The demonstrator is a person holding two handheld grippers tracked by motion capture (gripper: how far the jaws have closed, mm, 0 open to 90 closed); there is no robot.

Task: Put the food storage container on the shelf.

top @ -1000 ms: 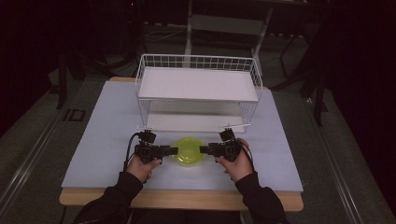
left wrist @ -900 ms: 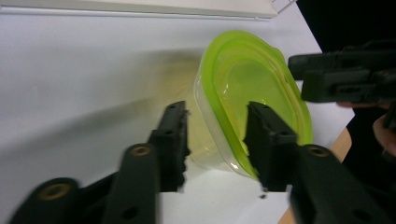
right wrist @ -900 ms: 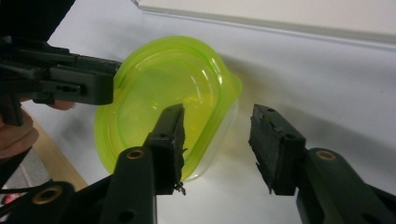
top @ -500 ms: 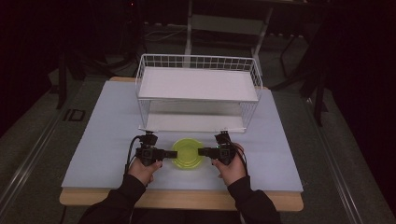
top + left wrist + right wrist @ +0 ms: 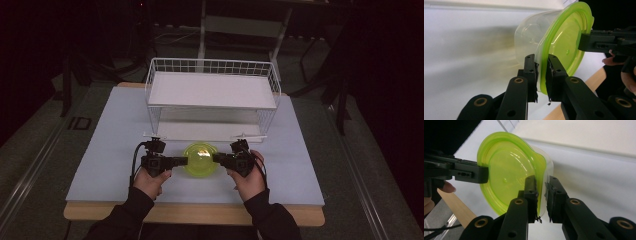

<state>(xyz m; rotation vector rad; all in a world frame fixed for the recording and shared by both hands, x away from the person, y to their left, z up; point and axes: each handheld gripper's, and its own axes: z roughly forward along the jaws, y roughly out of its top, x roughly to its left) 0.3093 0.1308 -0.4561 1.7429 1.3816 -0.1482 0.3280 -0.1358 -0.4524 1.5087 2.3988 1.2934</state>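
Observation:
A round clear container (image 5: 201, 159) with a lime-green lid (image 5: 565, 42) sits level between my two grippers, near the table's front edge. My left gripper (image 5: 183, 161) comes in from the left, and its jaws are shut on the lid's rim (image 5: 541, 75). From the right, my right gripper (image 5: 216, 158) is shut on the opposite rim (image 5: 541, 192). The clear body (image 5: 529, 37) hangs below the lid (image 5: 506, 177). I cannot tell whether the container touches the mat. Each gripper view also shows the other gripper (image 5: 604, 42) (image 5: 466, 173) clamped on the far rim.
A white wire shelf rack (image 5: 212, 90) stands at the back of the pale mat (image 5: 100, 150), close behind the container. The wooden table edge (image 5: 195, 212) runs just under the person's hands. Dark floor surrounds the table.
The right hand has shifted slightly left toward the container. The container stays in about the same place between the two grippers.

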